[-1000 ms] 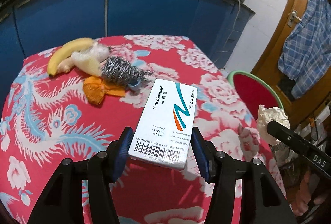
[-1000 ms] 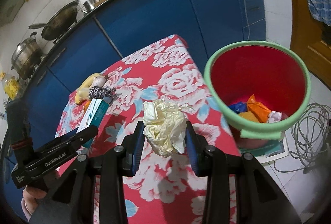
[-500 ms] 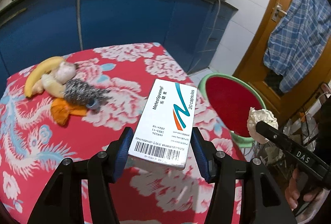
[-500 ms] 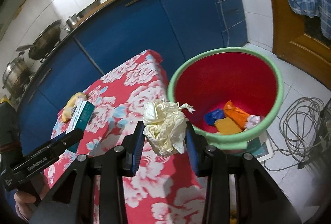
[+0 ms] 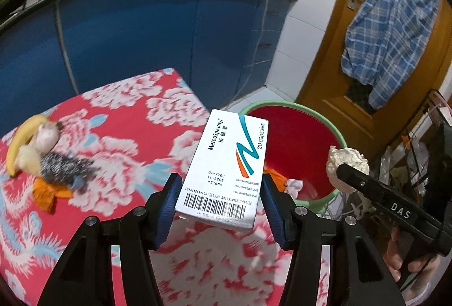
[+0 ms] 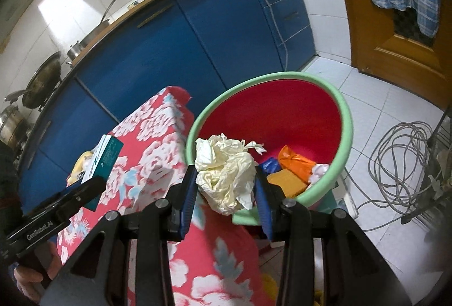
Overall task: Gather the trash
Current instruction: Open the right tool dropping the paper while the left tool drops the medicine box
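Observation:
My left gripper (image 5: 220, 201) is shut on a white medicine box (image 5: 226, 167) and holds it above the table's right edge, beside the red bin with a green rim (image 5: 336, 136). My right gripper (image 6: 226, 193) is shut on a crumpled cream paper ball (image 6: 226, 173) at the near rim of the bin (image 6: 344, 142). The bin holds orange, blue and white scraps (image 6: 296, 164). The paper ball (image 5: 347, 162) also shows in the left wrist view, and the box (image 6: 104, 159) in the right wrist view.
A banana (image 5: 19, 142), a grey scrubber (image 5: 62, 167) and an orange wrapper (image 5: 48, 191) lie on the red floral tablecloth (image 5: 127, 136) at the left. Blue cabinets (image 6: 197, 37) stand behind. A coiled cable (image 6: 401, 164) lies on the tiled floor at the right.
Both grippers have moved right, off the table's middle toward the bin, each keeping its hold. The bin now fills more of both views.

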`<state>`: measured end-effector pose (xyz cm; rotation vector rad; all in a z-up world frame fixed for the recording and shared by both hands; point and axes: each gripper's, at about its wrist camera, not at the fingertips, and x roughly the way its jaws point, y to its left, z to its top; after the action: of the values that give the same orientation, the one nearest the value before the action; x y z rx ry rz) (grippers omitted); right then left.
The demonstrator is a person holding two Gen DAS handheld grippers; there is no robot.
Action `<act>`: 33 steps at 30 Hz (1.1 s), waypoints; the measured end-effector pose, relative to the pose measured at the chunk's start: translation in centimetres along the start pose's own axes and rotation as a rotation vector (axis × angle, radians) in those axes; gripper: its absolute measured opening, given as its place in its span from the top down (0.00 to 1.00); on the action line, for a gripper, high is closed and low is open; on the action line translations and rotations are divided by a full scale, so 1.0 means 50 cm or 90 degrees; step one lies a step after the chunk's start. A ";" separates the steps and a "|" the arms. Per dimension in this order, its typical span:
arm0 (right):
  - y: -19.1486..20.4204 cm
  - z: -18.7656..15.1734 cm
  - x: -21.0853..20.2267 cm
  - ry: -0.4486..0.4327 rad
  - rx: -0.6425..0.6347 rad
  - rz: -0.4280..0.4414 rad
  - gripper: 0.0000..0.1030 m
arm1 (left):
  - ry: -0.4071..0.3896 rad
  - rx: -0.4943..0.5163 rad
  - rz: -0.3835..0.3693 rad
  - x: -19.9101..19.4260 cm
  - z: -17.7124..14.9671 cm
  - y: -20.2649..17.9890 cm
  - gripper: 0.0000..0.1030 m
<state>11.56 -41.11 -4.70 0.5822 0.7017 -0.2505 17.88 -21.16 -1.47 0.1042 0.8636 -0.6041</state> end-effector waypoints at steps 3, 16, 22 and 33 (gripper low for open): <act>-0.021 0.009 0.008 -0.001 0.011 -0.013 0.56 | 0.008 0.010 -0.008 0.020 0.009 -0.020 0.44; -0.083 0.026 0.048 0.005 0.053 -0.040 0.48 | 0.028 0.028 -0.022 0.090 0.032 -0.077 0.44; -0.093 0.027 0.056 0.005 0.059 -0.039 0.41 | 0.040 0.027 -0.020 0.114 0.031 -0.086 0.44; -0.099 0.032 0.044 -0.006 0.065 -0.043 0.40 | 0.047 0.049 -0.027 0.141 0.036 -0.108 0.44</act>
<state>12.06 -46.15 -7.26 0.6547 0.7029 -0.3523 19.70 -29.43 -4.69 0.1787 0.9158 -0.6771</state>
